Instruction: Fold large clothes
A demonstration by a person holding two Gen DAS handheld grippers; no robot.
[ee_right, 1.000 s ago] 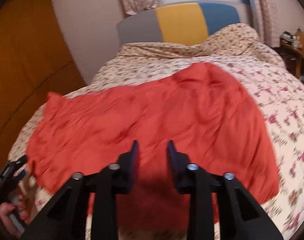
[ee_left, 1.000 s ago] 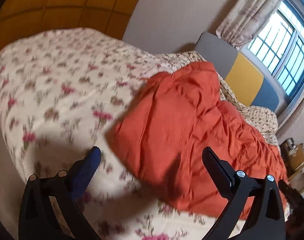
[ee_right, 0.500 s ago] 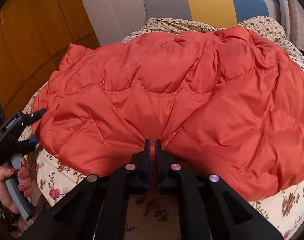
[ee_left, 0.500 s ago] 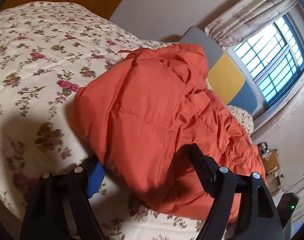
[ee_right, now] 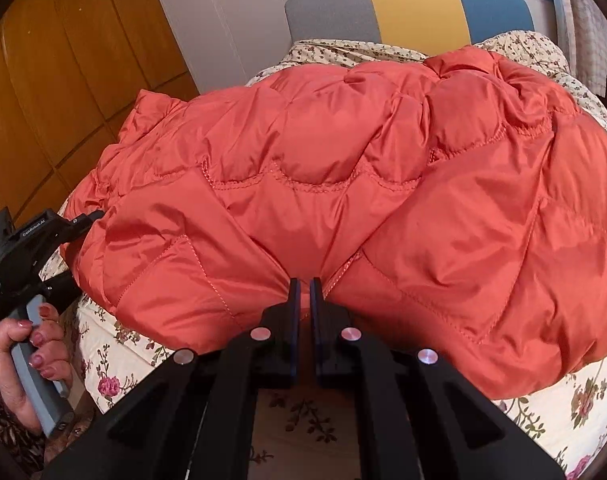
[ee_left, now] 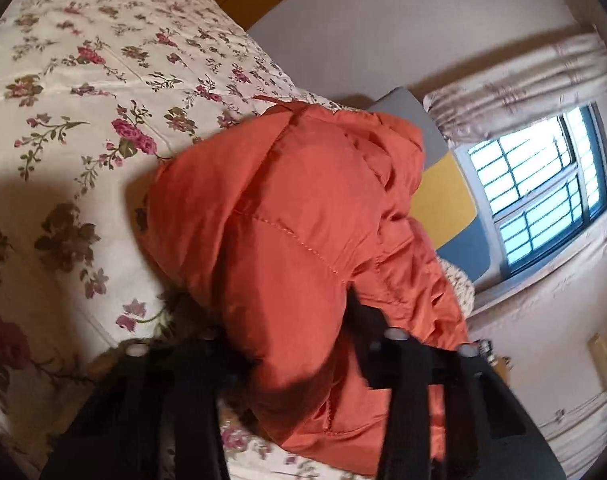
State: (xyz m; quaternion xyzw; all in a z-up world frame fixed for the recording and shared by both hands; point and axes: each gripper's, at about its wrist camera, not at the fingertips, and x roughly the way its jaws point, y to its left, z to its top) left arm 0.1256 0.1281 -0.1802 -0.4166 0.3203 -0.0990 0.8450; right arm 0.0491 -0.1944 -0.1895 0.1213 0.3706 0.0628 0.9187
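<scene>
An orange puffy jacket [ee_right: 343, 200] lies spread across the flowered bedspread [ee_left: 83, 92], its near hem at the bed's foot end, away from the striped headboard [ee_right: 407, 8]. The right gripper [ee_right: 303, 292] is pressed together on that hem, and the left gripper [ee_left: 291, 344] straddles the jacket's corner, though I cannot tell how tightly. This looks like the grasp before a first fold; next, both should lift the hem evenly and carry it toward the headboard.

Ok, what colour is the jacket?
Orange-red jacket, quilted; clearest in the right wrist view.
</scene>
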